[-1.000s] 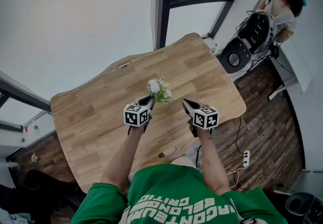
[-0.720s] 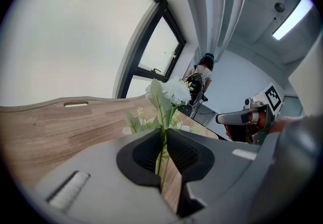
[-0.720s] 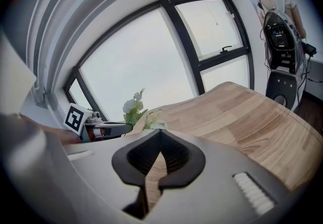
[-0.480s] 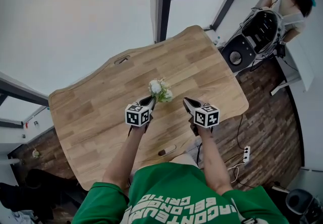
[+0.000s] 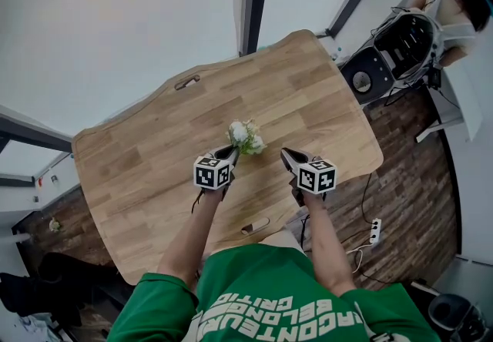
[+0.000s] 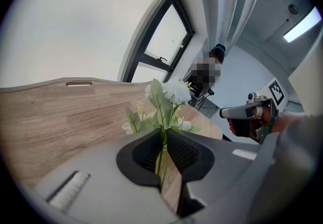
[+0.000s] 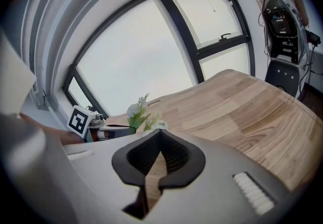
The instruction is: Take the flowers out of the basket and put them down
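Observation:
A small bunch of white flowers with green leaves (image 5: 245, 136) stands upright over the middle of the wooden table (image 5: 154, 171). My left gripper (image 5: 229, 152) is shut on its thin green stems. In the left gripper view the stems (image 6: 162, 142) run down between the dark pads, with the blooms (image 6: 171, 92) above the jaws. My right gripper (image 5: 286, 156) hovers a short way to the right of the flowers, shut and holding nothing. From the right gripper view the flowers (image 7: 139, 112) and the left gripper (image 7: 108, 129) show at the left. No basket is in view.
The table has a slot handle at its far edge (image 5: 187, 82) and another near my body (image 5: 255, 226). Large windows stand beyond the table. A person beside a dark machine (image 5: 408, 40) is at the far right. A power strip (image 5: 375, 233) lies on the floor.
Both grippers and the flowers keep their places over the table. Only the head view has drifted slightly.

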The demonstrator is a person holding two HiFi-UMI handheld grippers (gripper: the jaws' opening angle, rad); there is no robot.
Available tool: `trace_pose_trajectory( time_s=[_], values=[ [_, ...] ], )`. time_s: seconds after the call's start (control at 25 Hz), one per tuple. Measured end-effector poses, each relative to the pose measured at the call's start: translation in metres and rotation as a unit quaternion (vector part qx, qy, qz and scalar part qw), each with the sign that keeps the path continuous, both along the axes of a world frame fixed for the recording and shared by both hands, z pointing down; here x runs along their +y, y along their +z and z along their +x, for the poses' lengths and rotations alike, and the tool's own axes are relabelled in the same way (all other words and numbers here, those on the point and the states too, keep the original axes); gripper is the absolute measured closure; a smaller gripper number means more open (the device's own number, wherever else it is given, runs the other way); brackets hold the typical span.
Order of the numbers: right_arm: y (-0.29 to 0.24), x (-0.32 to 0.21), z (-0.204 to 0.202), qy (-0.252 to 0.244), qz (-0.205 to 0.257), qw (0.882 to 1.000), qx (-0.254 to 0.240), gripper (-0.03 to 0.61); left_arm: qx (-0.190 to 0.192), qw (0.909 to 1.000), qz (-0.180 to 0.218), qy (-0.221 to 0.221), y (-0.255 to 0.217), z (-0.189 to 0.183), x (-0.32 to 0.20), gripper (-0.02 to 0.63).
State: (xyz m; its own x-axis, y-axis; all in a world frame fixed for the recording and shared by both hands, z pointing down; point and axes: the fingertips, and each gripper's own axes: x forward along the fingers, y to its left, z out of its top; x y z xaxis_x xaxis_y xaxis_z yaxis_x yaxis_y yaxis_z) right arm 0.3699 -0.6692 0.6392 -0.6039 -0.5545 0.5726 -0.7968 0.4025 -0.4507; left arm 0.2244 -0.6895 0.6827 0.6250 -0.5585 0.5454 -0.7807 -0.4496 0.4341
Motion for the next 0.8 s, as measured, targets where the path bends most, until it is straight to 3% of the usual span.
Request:
trace_pose_trajectory(
  time_s=[0.8],
  values=[
    [0.034,0.003,0.001,-0.006,-0.046,0.999,0.008,0.572,-0.007,0.9983,-0.056,0.013,0.049,0.009,-0.002,0.555]
  ],
)
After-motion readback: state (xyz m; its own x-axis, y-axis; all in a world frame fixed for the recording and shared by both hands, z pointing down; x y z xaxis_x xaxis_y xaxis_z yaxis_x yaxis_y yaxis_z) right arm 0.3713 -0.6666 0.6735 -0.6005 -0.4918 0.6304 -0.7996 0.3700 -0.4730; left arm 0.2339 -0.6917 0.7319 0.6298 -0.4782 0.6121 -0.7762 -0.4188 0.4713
